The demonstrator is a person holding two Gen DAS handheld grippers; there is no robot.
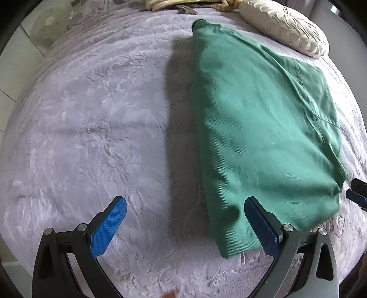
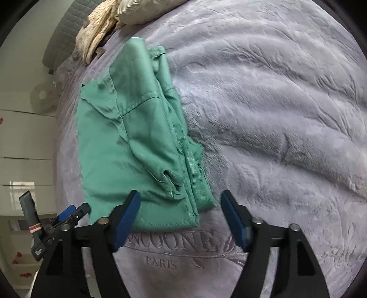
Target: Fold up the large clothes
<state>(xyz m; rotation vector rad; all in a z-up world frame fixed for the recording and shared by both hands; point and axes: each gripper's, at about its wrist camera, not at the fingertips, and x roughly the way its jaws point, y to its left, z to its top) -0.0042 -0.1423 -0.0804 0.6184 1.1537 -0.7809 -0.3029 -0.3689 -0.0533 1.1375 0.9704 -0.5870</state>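
A green garment [image 1: 257, 128] lies folded lengthwise into a long strip on the grey plush bedspread [image 1: 91, 114]. In the right wrist view the garment [image 2: 137, 137] shows layered folds and seams, its near end by my fingers. My left gripper [image 1: 183, 220] is open and empty, its right finger [image 1: 261, 224] over the garment's near left corner. My right gripper [image 2: 180, 213] is open and empty just above the garment's near right corner. The right gripper's tip shows at the left wrist view's right edge [image 1: 357, 192], and the left gripper at the right wrist view's lower left [image 2: 68, 217].
A cream ruffled pillow [image 1: 284, 25] lies at the head of the bed, beyond the garment; it also shows in the right wrist view [image 2: 137, 11]. A crumpled beige cloth [image 2: 96, 34] lies beside it. A fan [image 1: 45, 25] and white drawers [image 2: 25, 146] stand left of the bed.
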